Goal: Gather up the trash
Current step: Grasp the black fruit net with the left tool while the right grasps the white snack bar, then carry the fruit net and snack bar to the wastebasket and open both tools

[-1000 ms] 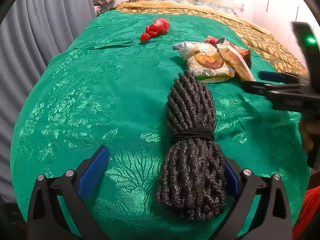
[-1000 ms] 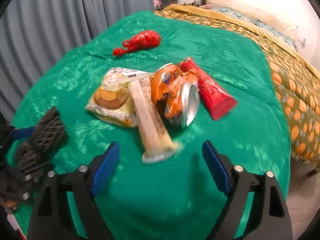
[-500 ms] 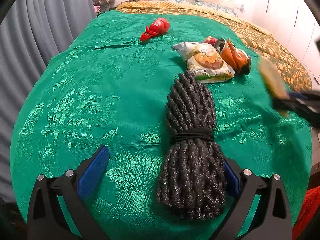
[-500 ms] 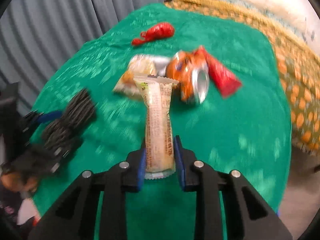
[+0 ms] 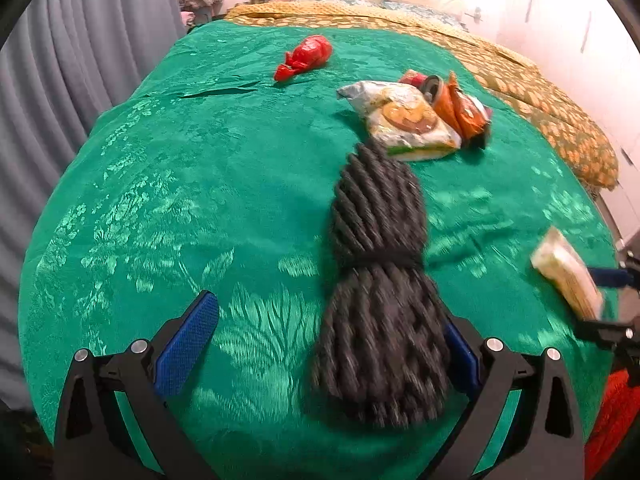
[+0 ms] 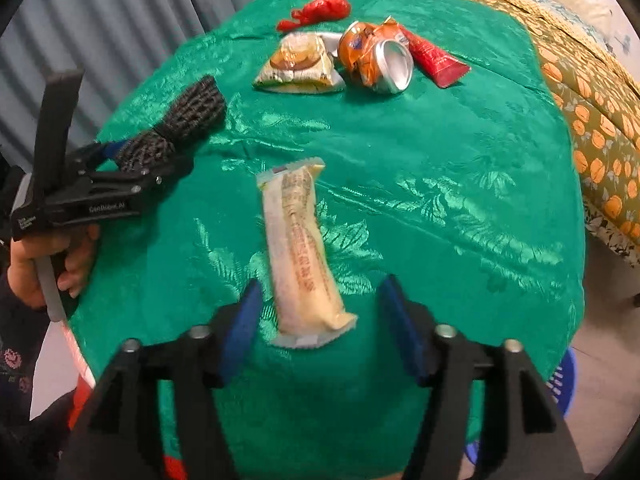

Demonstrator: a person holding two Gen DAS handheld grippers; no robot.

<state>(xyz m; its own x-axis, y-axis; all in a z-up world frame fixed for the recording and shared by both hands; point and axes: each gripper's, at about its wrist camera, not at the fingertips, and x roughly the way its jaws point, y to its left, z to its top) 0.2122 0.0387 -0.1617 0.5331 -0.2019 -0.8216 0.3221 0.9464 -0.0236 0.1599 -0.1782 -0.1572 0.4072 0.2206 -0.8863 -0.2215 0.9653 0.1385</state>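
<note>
A long cream snack wrapper (image 6: pixel 300 248) hangs tilted between the blue pads of my right gripper (image 6: pixel 320 286), whose jaws are opening; neither pad presses on it. The left wrist view shows that wrapper (image 5: pixel 564 272) and the right gripper (image 5: pixel 600 304) over the bed's right edge. My left gripper (image 5: pixel 326 312) stands open, with a black rope bundle (image 5: pixel 380 280) lying against its right finger. Farther back on the bed lie a yellow snack packet (image 6: pixel 300 64), a crushed orange can (image 6: pixel 376 60), a red tube (image 6: pixel 436 60) and a crumpled red bag (image 6: pixel 320 12).
A green patterned bedcover (image 5: pixel 160 160) spreads over the bed, with an orange-patterned blanket (image 6: pixel 600 140) along its right side. Grey curtains (image 5: pixel 60 80) hang at the left. A blue basket (image 6: pixel 564 384) shows on the floor below the bed's near right corner. A hand (image 6: pixel 36 268) grips the left tool.
My right gripper closed on the cream wrapper, carried it away from the trash pile toward the bed's near right edge, and has now spread its jaws off it. The left gripper stayed put.
</note>
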